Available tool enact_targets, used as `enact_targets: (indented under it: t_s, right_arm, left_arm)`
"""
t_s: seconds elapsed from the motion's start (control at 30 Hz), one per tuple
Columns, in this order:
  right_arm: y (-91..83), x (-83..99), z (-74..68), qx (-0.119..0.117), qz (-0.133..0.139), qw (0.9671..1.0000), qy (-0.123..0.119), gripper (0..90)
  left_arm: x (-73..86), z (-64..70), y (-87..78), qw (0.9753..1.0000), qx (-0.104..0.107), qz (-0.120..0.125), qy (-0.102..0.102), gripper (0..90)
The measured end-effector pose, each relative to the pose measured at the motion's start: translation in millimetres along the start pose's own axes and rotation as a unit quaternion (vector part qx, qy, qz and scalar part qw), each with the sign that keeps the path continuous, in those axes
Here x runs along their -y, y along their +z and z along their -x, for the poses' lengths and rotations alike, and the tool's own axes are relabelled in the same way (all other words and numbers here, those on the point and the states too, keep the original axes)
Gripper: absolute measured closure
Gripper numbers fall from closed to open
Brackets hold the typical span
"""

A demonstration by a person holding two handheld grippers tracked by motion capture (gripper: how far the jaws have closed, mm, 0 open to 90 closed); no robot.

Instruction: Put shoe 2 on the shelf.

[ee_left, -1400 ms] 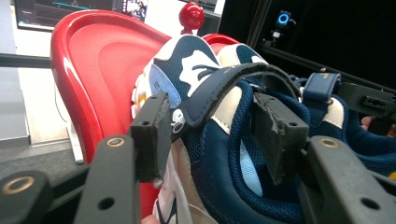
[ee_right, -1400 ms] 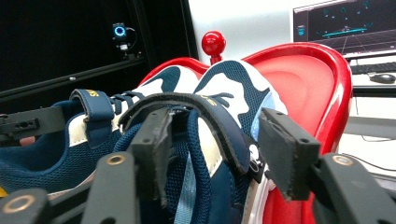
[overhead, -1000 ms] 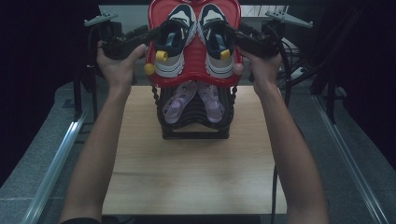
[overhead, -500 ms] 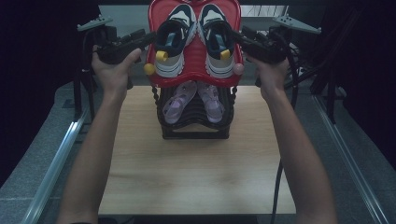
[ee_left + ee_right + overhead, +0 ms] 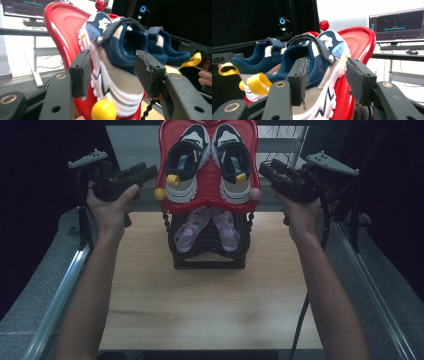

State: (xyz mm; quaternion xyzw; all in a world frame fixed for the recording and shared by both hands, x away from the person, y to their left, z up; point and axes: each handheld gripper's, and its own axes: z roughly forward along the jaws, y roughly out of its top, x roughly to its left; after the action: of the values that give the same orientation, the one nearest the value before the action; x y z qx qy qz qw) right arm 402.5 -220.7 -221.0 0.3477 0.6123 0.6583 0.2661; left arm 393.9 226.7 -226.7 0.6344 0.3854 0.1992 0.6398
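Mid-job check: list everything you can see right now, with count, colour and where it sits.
Sneakers: 2, navy and white with yellow heel loops, side by side on the red top tier.
Red top tier: 1, red, tilted tray at the top of the rack, with yellow and pink knobs at its front corners.
Sandals: 2, lilac, on the lower black tier.
Shoe rack: 1, black, at the back middle of the table.
Table: 1, light wood.
Monitor: 1, dark screen, behind the rack.
Left gripper: 1, black, open around the near sneaker's heel side.
Right gripper: 1, black, open around the other sneaker.
Hands: 2, each holding a gripper beside the tier.
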Motion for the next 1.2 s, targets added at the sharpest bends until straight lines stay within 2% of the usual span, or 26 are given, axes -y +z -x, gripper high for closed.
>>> enact_targets:
  t_s: [0.1, 0.2, 0.43, 0.67, 0.7, 0.87, 0.97, 1.0, 1.1, 1.13, 1.2]
  right_arm:
    - [-7.0, 4.9, 3.7, 0.003, 0.0, 1.0, 0.001, 52.7]
    - [-12.5, 10.5, 7.3, 0.002, -0.001, 1.0, 0.006, 52.7]
    - [-22.2, 26.1, 15.4, -0.004, -0.005, 0.9998, 0.019, 52.7]
    - [-31.8, 47.2, 23.8, -0.006, -0.02, 0.9993, 0.03, 52.7]
    - [-31.8, 47.2, 23.8, -0.006, -0.02, 0.9993, 0.03, 52.7]
    - [-40.6, 67.2, 28.8, -0.002, -0.028, 0.9988, 0.041, 52.9]
    - [-43.7, 77.3, 28.4, -0.005, -0.033, 0.9984, 0.045, 52.9]
    - [-45.1, 81.8, 28.2, -0.007, -0.035, 0.9983, 0.047, 52.9]
    - [-47.1, 89.1, 28.2, -0.009, -0.037, 0.998, 0.051, 52.9]
    - [-48.7, 97.2, 27.5, -0.014, -0.043, 0.9972, 0.06, 53.0]
    - [-49.7, 102.8, 26.5, -0.016, -0.05, 0.9969, 0.059, 53.0]
  left_arm:
    - [6.2, -4.0, -6.0, 1.0, 0.001, -0.004, -0.004, 47.2]
    - [12.1, -6.9, -10.7, 1.0, -0.005, -0.005, -0.001, 47.4]
    - [25.8, -11.4, -18.6, 0.9999, -0.002, -0.012, 0.003, 47.6]
    - [52.7, -22.2, -25.7, 0.9995, -0.001, -0.03, 0.003, 47.8]
    - [52.7, -22.2, -25.7, 0.9995, -0.001, -0.03, 0.003, 47.8]
    - [72.4, -26.8, -30.4, 0.9994, 0.007, -0.034, -0.008, 47.9]
    - [77.9, -27.4, -31.6, 0.9991, 0.012, -0.038, -0.01, 47.9]
    - [85.1, -27.6, -33.3, 0.9988, 0.016, -0.046, -0.01, 47.9]
    - [91.4, -27.9, -34.9, 0.9983, 0.023, -0.053, -0.013, 47.9]
    - [96.9, -28.2, -37.3, 0.998, 0.024, -0.056, -0.013, 47.9]
    - [103.5, -29.4, -40.8, 0.9979, 0.023, -0.057, -0.016, 47.9]
